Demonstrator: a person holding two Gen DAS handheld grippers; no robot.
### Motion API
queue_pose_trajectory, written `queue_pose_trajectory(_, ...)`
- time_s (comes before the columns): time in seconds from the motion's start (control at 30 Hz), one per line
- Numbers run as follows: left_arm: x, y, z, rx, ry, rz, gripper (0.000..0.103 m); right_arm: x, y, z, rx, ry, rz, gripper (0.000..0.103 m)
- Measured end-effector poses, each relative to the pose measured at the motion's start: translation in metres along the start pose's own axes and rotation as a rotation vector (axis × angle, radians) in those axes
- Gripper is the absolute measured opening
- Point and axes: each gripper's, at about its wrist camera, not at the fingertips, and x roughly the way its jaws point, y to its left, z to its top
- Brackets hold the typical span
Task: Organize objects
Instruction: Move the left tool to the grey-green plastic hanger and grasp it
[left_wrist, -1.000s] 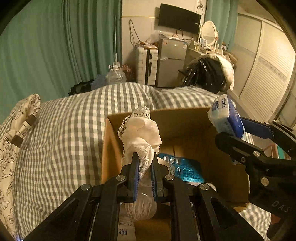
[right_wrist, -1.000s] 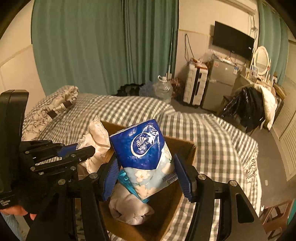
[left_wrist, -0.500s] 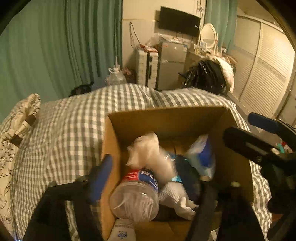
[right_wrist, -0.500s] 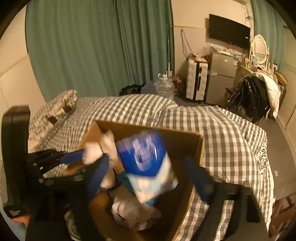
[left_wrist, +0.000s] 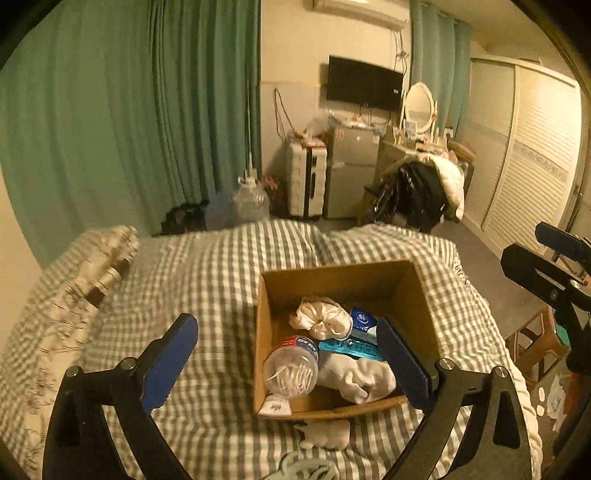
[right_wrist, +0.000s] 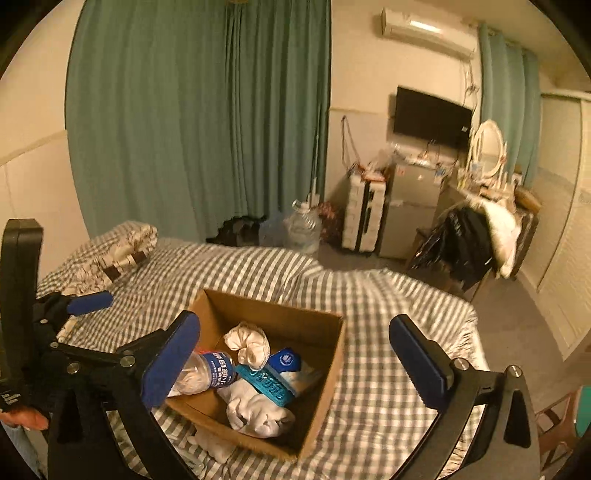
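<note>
One cardboard box (left_wrist: 334, 280) sits open on the gingham bedspread (left_wrist: 207, 280). Contents counted: one lace-edged white cloth bundle (left_wrist: 320, 318), one blue tissue pack (left_wrist: 362, 320), one teal blister pack (left_wrist: 349, 348), one clear plastic bottle (left_wrist: 291, 367) with red-and-blue label lying on its side, one crumpled white cloth (left_wrist: 356, 373). Five items in total, packed close and touching.

Left gripper (left_wrist: 288, 363): fingers spread wide, nothing between them; held above the box's near half. Right gripper (right_wrist: 293, 363): likewise spread wide and empty, above the box's right side.

Partly hidden: the left gripper's right finger (left_wrist: 402, 363) covers the tissue pack's lower end and the tip of the blister pack. From the right wrist view, the bottle's base is behind that gripper's left finger (right_wrist: 170, 358). Outside the box, against its near wall, lies one small white item (left_wrist: 327, 434); its identity is unclear. Another pale object is cut off at the bottom edge.

Room: dim warm light, green curtains (right_wrist: 199, 122), one wall-mounted TV (right_wrist: 431, 116), one white suitcase (right_wrist: 364, 214) beside a small fridge (right_wrist: 410, 208), a patterned pillow (right_wrist: 110, 254) at the bed's left.
</note>
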Motion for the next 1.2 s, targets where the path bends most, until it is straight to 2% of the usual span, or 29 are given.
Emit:
queue_pose_trajectory(0.2,-0.058,0.003,-0.006,-0.013,-0.066,0.003,0.103,-0.056,0.010,-0.001,-0.029,-0.018,-0.017,0.103)
queue_pose_trajectory(0.4,-0.071,0.011,-0.041,-0.015,-0.055,0.048,0.103,-0.088,0.019,-0.031,-0.036,-0.024,-0.032,0.103)
queue_pose_trajectory(0.6,-0.032,0.020,-0.101,-0.059,0.065,0.126,0.103,-0.077,0.030,-0.087,-0.061,0.032,-0.061,0.103)
queue_pose_trajectory(0.73,0.004,0.019,-0.141,-0.092,0.153,0.158,0.103,-0.041,0.037,-0.129,-0.054,0.103,-0.048,0.103)
queue_pose_trajectory(0.9,0.045,0.014,-0.177,-0.104,0.259,0.159,0.103,0.001,0.039,-0.164,-0.005,0.199,-0.021,0.103)
queue_pose_trajectory(1.03,0.071,0.013,-0.192,-0.115,0.357,0.158,0.103,0.024,0.040,-0.187,-0.001,0.248,-0.020,0.103)
queue_pose_trajectory(1.1,0.081,0.013,-0.195,-0.130,0.396,0.134,0.103,0.030,0.040,-0.192,0.010,0.265,-0.006,0.103)
queue_pose_trajectory(1.2,0.089,0.007,-0.196,-0.119,0.427,0.123,0.101,0.035,0.040,-0.198,0.024,0.280,0.007,0.103)
